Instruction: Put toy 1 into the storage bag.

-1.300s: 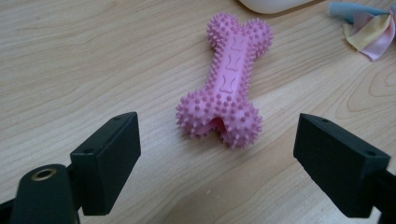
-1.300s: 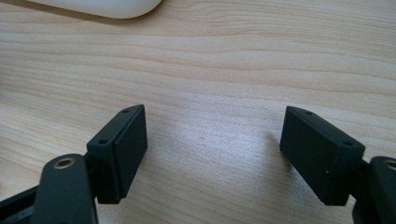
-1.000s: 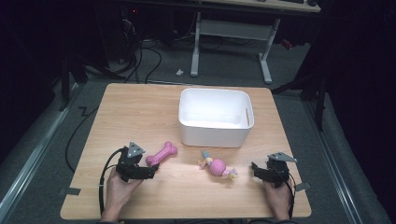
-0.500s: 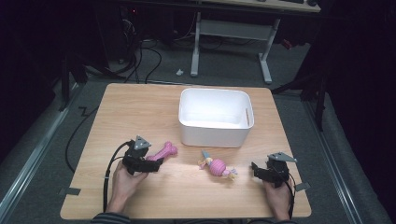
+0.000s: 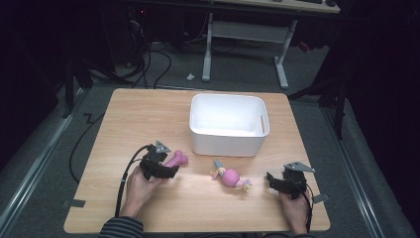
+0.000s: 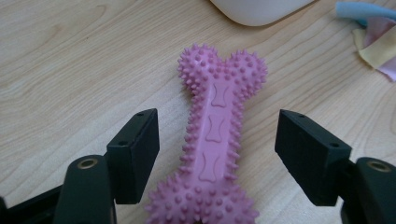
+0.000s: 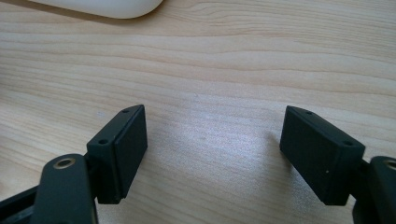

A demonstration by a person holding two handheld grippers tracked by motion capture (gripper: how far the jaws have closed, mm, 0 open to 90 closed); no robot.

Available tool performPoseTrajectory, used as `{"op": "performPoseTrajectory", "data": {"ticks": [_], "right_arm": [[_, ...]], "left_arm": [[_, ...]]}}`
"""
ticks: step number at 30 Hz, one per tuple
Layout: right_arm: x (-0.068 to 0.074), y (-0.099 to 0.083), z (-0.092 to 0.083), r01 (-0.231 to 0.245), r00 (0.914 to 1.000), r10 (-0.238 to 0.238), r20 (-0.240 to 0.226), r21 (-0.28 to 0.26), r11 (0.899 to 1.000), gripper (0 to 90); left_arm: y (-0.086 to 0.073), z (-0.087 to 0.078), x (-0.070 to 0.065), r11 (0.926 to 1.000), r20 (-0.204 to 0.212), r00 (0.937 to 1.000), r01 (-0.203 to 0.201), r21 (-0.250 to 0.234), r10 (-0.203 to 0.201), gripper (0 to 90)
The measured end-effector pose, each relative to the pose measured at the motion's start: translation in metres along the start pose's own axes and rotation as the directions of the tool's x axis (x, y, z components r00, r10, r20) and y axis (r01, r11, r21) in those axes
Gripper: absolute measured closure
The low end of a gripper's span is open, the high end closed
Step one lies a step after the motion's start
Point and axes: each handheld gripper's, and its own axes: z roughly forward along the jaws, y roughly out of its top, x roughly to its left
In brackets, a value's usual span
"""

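The pink spiked rubber bone toy (image 6: 212,140) lies flat on the wooden table (image 5: 124,114), between your left gripper (image 6: 217,144) jaws, which have just been closing but do not touch it. Centre them: the spikes may let it twist out.

Pink bone toy (image 6: 212,140): rubbery, matt, covered in small spikes, smooth centre strip. Table (image 5: 148,114): light wood grain, slight sheen. Bin (image 5: 230,124): smooth white plastic. Left gripper (image 6: 217,149) pads: matt black plastic. Rope toy (image 5: 230,177): cloth strips.
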Motion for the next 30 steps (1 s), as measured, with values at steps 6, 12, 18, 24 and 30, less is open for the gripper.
{"op": "performPoseTrajectory", "data": {"ticks": [6,12,18,24,30], "right_arm": [[0.000,0.000,0.000,-0.001,1.0000,0.001,-0.001,0.000,1.000,23.3],[0.000,0.000,0.000,0.000,1.0000,0.000,-0.001,0.000,1.000,23.4],[0.000,0.000,0.000,0.001,1.0000,-0.001,-0.001,0.000,1.000,23.4],[0.000,0.000,0.000,0.000,1.0000,0.000,-0.002,0.000,1.000,23.4],[0.000,0.000,0.000,0.000,1.0000,0.000,-0.002,0.000,1.000,23.4]], "left_arm": [[0.004,0.008,0.000,0.9997,0.007,0.9999,-0.010,0.024,0.009,35.1],[0.007,0.015,-0.001,0.9986,0.005,0.9998,-0.022,0.049,0.021,39.4],[0.007,0.020,0.001,0.9982,0.013,0.9997,-0.019,0.056,0.019,48.6],[0.006,0.022,0.001,0.9970,0.023,0.9994,-0.028,0.072,0.026,53.2],[0.006,0.022,0.002,0.9970,0.023,0.9995,-0.024,0.073,0.023,56.3]]}}
